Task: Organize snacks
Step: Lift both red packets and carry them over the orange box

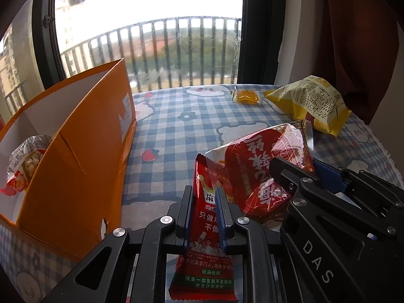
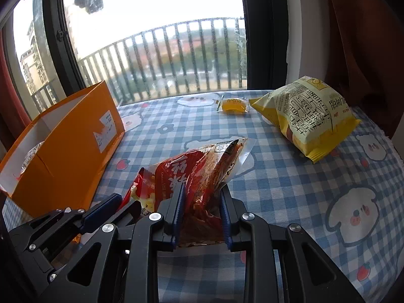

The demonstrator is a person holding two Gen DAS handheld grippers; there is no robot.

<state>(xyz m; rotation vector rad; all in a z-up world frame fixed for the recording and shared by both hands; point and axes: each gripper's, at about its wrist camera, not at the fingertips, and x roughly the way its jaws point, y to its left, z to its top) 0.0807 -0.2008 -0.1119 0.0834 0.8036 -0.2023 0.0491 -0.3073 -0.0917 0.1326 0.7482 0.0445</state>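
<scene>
My left gripper is shut on a slim red spicy-strip packet held upright just above the checked tablecloth. My right gripper is shut on a larger red snack bag; that bag also shows in the left wrist view, with the right gripper beside it. An orange open box stands to the left and holds a clear peanut packet. A yellow chip bag and a small orange jelly packet lie at the far right.
The blue-and-white checked tablecloth covers the table. A window with balcony railing is behind it. A brown curtain hangs at the right. The orange box stands at the table's left side.
</scene>
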